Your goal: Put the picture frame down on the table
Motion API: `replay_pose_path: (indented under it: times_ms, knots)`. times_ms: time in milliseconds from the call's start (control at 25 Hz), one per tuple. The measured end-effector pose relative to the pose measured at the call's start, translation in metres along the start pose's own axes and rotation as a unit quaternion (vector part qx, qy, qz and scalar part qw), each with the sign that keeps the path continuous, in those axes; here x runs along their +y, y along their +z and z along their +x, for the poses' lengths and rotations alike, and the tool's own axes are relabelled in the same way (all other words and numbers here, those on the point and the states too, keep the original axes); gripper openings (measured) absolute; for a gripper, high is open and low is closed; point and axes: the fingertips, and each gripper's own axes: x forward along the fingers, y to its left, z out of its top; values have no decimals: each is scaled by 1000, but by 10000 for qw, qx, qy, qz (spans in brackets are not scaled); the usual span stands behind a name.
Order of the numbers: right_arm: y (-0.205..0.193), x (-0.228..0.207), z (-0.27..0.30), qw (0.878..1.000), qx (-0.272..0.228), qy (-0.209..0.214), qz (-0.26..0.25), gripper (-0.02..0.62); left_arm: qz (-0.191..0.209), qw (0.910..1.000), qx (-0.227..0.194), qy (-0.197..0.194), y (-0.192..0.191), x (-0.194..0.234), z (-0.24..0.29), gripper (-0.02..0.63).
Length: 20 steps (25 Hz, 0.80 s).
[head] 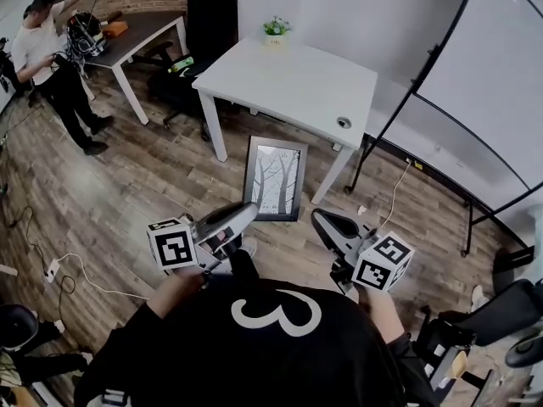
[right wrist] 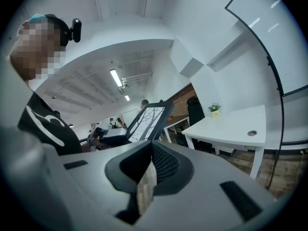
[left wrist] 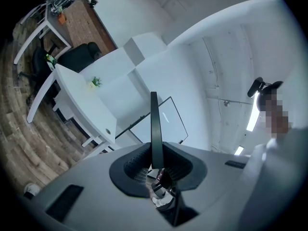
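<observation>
Clamping the picture frame [head: 275,178] by its lower left corner, the left hand-held gripper [head: 246,212] holds it in the air over the wooden floor [head: 144,185]. In the left gripper view the frame stands edge-on as a thin dark strip between the two pads, with both jaws pressed against it. The frame extends away from the jaw tips towards the white worktop [head: 297,83]. In the head view it lies in front of the near edge of that worktop and touches neither the top nor the legs. The print of bare trees faces up towards the head camera.

The right hand-held gripper [head: 319,220] is just beside the lower right corner of the frame and apart from it. In the right gripper view its jaws meet at the tips with nothing between them, and a sliver of floor shows through the gap nearer the base. The same view shows the frame tilted, off to the left of these jaws. A small potted plant [head: 275,29] stands at the far edge of the worktop.
</observation>
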Motion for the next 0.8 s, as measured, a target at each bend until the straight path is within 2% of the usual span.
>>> replay_pose_path:
  times_ms: [360,480,680,800]
  knots:
    - [4,-42,41,9993,53,-140,339,23,-214,9995,204,70,35,48,23,81]
    - [7,-62,53,9984,38,-272,493,23,-309,9988,371,87,45,67,37,81]
    - [22,-115,101,9955,61,-498,798,23,-500,9965,661,102,93,118,74,81]
    - [21,-125,108,9945,-32,-596,867,23,-432,9957,822,70,98,127,79,81]
